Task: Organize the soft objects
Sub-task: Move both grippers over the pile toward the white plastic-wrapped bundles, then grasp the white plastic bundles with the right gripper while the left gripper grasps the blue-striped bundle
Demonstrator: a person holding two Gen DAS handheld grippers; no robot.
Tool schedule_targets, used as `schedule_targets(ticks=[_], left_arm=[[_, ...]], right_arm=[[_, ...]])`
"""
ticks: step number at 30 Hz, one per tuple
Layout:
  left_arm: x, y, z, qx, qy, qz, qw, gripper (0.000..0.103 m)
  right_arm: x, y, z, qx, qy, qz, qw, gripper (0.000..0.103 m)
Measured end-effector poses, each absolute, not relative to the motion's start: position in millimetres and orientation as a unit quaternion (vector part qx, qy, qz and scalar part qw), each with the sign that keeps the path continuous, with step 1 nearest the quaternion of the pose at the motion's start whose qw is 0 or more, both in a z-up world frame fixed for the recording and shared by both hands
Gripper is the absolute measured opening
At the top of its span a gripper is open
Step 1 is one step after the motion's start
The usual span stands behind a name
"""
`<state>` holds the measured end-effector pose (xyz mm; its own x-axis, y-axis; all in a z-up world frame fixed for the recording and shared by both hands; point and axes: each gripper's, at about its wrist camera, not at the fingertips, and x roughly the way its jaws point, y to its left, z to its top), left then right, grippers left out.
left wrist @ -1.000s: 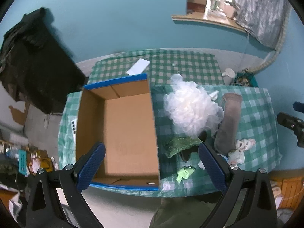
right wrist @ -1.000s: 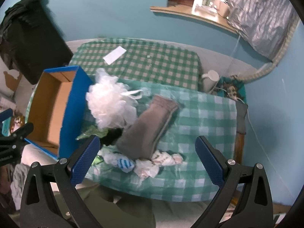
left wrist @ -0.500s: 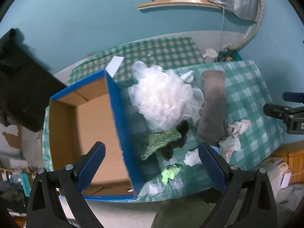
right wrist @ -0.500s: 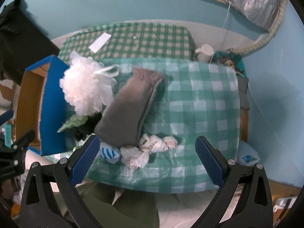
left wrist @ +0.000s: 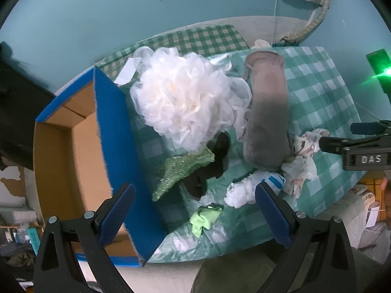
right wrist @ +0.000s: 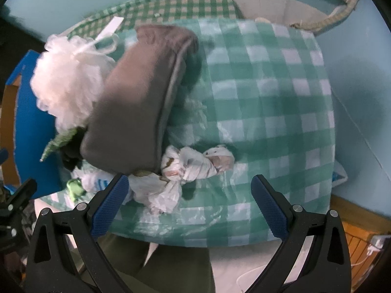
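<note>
Teal walls surround a table [right wrist: 281, 78] under green checked cloth, where I see the soft pile just beside an open cardboard box [left wrist: 73, 151] with blue outer walls. Both claws hover above, my left gripper [left wrist: 195, 210] and right gripper [right wrist: 188, 205] each spread wide with nothing held. I judge the white mesh puff [left wrist: 185, 97] feather-light and springy, best pinched through its frilly middle. The grey folded cloth [right wrist: 136, 97] looks limp and plush; I would grab its near end. Knotted patterned rags [right wrist: 195, 163] offer 1 firm knot to grip.
</note>
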<state>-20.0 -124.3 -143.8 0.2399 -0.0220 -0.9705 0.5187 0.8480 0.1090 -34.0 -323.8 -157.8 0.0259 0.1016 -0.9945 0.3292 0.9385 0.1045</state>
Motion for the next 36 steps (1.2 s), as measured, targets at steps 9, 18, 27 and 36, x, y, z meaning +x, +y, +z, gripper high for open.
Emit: schedule_targets(ticks=[9,18,27,36], left_arm=[[-26.0,-136.4,-169.0,0.223,0.601,-0.182,0.745,0.099],[-34.0,-143.6,-189.5,0.239,0.614,-0.186,0.729,0.099],[-36.9,-148.5,-197.8,0.24,0.618,-0.192,0.723,0.099],[-41.7,-161.9,-211.2,0.224,0.631,-0.22,0.709,0.099]], right_arm=[[-35.2,-321.1,-189.1,0.171,0.707,-0.088,0.681,0.1],[-29.0,-305.5,-208.7,0.164,0.717,-0.084,0.672,0.1],[-21.2,-291.0,-221.0,0.095,0.733,-0.057,0.671,0.073],[-37.7,-294.6,-215.5,0.048,0.731,-0.048,0.679,0.062]])
